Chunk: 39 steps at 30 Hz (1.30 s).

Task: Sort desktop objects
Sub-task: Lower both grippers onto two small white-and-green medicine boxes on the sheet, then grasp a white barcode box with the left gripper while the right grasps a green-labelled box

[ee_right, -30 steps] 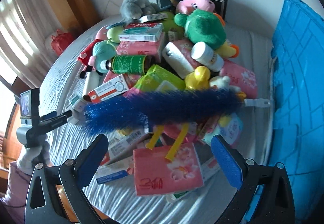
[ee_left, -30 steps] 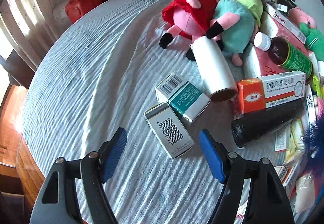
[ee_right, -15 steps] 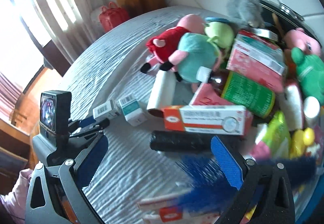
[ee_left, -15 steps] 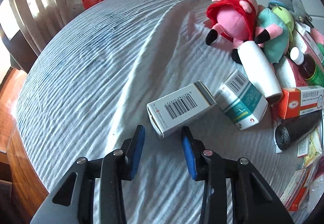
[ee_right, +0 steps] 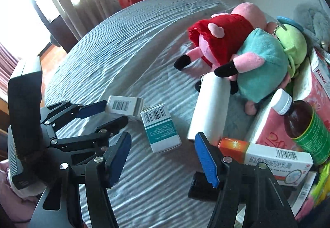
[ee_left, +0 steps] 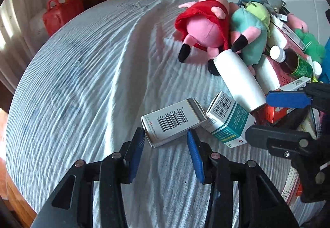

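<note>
While the left gripper [ee_left: 166, 135] bracketed the grey-and-white barcoded box [ee_left: 173, 121], its jaws having just widened slightly, whether the pads pressed it was unclear. The right gripper [ee_right: 163, 151] hovered unclamped over the teal-and-white box [ee_right: 162, 128], jaws narrowing, likely preparing to separate boxes from plush pigs [ee_right: 237, 46]. A package [ee_right: 320, 76] read "Tylenol".

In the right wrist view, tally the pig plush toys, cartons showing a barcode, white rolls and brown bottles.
Pig plush toys: 2 (red-dress pig, teal-dress pig)
Barcode cartons: 3 (grey-white carton, teal-white carton, orange-white carton)
White rolls: 1 (white roll)
Brown bottles: 1 (brown bottle)
Total: 7
</note>
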Each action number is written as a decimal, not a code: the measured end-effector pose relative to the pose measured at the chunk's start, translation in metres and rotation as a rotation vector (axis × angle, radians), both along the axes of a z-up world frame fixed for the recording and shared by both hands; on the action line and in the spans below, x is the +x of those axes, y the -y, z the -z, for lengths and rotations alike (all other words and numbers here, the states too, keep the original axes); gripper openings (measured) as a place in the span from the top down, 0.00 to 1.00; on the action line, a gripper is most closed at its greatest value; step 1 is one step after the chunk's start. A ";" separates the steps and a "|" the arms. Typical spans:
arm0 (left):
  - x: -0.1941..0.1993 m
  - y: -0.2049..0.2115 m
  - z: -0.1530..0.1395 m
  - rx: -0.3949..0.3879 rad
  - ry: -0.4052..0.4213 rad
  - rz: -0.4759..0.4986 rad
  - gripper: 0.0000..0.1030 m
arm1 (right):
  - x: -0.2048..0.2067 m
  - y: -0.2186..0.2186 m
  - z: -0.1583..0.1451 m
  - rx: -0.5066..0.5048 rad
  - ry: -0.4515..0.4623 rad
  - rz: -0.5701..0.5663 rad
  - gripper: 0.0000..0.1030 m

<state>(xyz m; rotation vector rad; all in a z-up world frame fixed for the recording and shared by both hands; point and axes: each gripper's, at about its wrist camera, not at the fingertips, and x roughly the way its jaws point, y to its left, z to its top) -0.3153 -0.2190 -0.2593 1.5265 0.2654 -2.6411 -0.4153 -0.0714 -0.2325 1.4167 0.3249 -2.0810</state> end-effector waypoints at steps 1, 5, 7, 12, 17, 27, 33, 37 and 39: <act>-0.001 0.000 0.002 0.009 0.005 0.018 0.59 | 0.000 0.002 0.002 0.009 0.006 -0.004 0.37; -0.015 -0.003 0.008 0.028 0.051 0.079 0.59 | -0.003 0.008 0.010 0.038 0.012 -0.021 0.40; -0.013 -0.007 0.006 0.006 0.055 0.106 0.59 | -0.003 0.009 0.010 0.051 0.013 -0.028 0.42; 0.004 -0.014 -0.013 -0.048 0.029 0.165 0.59 | 0.002 0.002 0.019 0.081 0.053 0.012 0.65; -0.020 -0.022 -0.011 -0.144 0.046 0.267 0.51 | 0.002 -0.014 0.019 0.034 0.083 0.089 0.65; -0.020 -0.028 0.007 -0.067 0.059 0.277 0.66 | 0.005 -0.011 0.028 0.046 0.077 0.121 0.63; 0.009 -0.026 -0.023 -0.037 -0.033 0.180 0.67 | 0.017 -0.007 -0.003 -0.003 0.008 0.102 0.65; 0.028 -0.026 -0.053 -0.052 -0.103 0.135 0.67 | 0.024 -0.014 -0.036 -0.040 -0.059 0.111 0.65; 0.023 -0.026 -0.069 -0.061 -0.140 0.124 0.67 | 0.024 -0.016 -0.054 -0.059 -0.094 0.123 0.65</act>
